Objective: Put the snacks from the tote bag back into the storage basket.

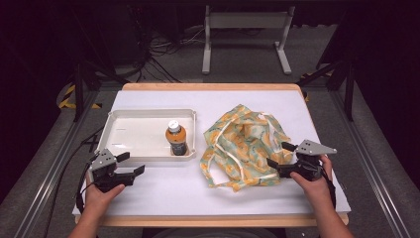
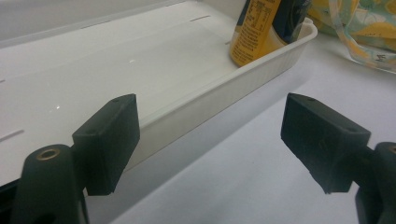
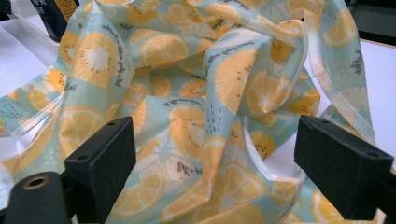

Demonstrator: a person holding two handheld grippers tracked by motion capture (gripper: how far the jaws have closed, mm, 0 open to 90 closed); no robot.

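Note:
An orange-labelled bottle (image 1: 176, 139) with a white cap stands upright in the front right corner of a white tray (image 1: 131, 133). Right of the tray lies a crumpled cloth bag (image 1: 244, 145) printed with orange slices on pale green. My left gripper (image 1: 131, 163) stands open at the tray's front edge, left of the bottle (image 2: 261, 25), its jaws straddling the tray wall (image 2: 219, 95). My right gripper (image 1: 281, 154) is open at the bag's right side, with the crumpled cloth (image 3: 205, 116) lying between its jaws.
The table (image 1: 208, 196) has a white top with wooden edges. A white metal frame (image 1: 246, 29) and cables stand on the dark floor behind it. Bare table shows in front of the tray and bag.

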